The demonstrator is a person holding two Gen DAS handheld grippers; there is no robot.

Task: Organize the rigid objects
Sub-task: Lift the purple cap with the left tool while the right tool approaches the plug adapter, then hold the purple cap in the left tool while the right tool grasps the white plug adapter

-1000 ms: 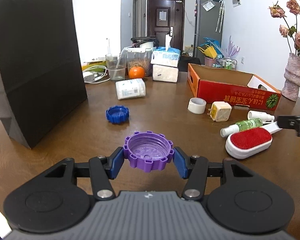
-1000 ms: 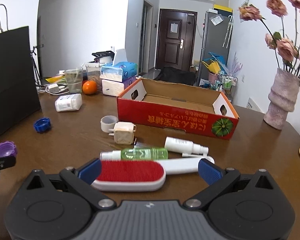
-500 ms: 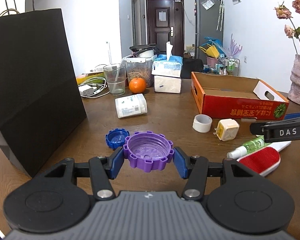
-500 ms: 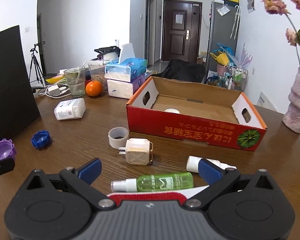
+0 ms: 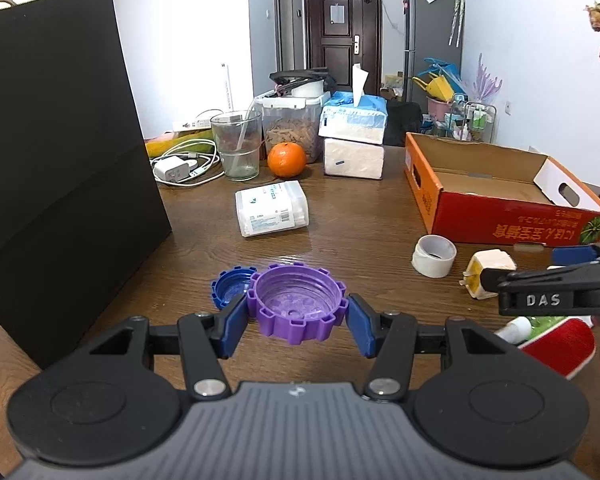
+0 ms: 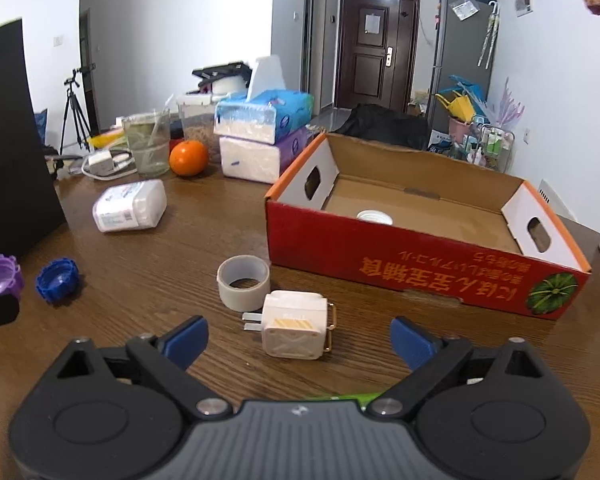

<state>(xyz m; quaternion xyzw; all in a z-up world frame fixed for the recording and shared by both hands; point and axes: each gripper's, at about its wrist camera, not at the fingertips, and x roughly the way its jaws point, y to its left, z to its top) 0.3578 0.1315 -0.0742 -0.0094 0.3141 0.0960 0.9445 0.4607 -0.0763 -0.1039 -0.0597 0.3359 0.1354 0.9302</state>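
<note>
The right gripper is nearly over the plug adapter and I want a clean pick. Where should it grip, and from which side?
Grip the plug adapter across its flat left and right faces, coming from the near side, over the top. Its boxy body lies flat, prongs pointing left toward the tape roll, so keep the pads behind the prongs. The right gripper is empty, jaws closing, already straddling it.

Left gripper: black body, blue pads, purple toothed cap between them. Just left of that cap, a darker blue cap. Right gripper: same black and blue; cream plug adapter with a yellow-striped face between its closing jaws, untouched. Ahead of it, grey tape roll; beyond, red-orange cardboard box, yellow lettering, green melon print, brown inside. Table: dark wood grain.
</note>
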